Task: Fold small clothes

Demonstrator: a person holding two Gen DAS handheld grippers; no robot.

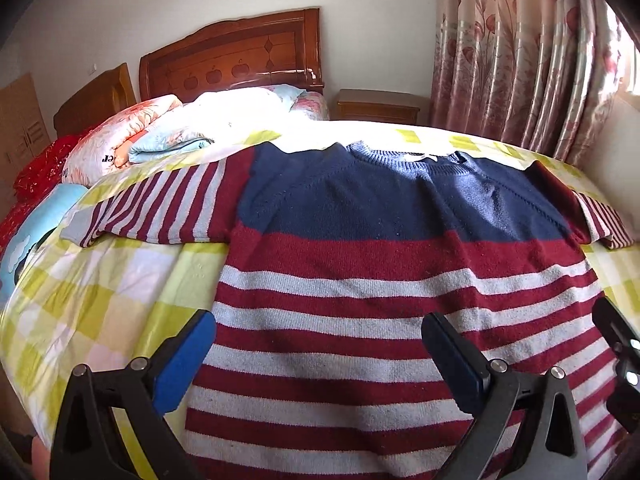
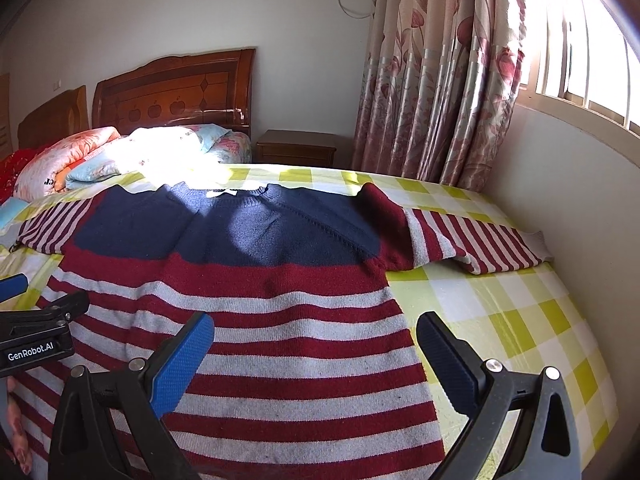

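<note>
On the bed [image 2: 500,320] the sweater [image 1: 360,280] lies flat; both hand-held grippers, left [image 1: 320,360] and right [image 2: 316,360], hover open, so folding a sleeve [image 2: 480,240] inward seems next.

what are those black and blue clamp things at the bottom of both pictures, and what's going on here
Each is a handheld gripper with a small camera looking along its two fingers. One picture comes from the left gripper, the other from the right gripper. Both are open and hold nothing. A striped sweater with a navy top lies spread flat, sleeves out, on a bed with a checked sheet. Folded quilts sit near the wooden headboard. No fold has been made yet.
</note>
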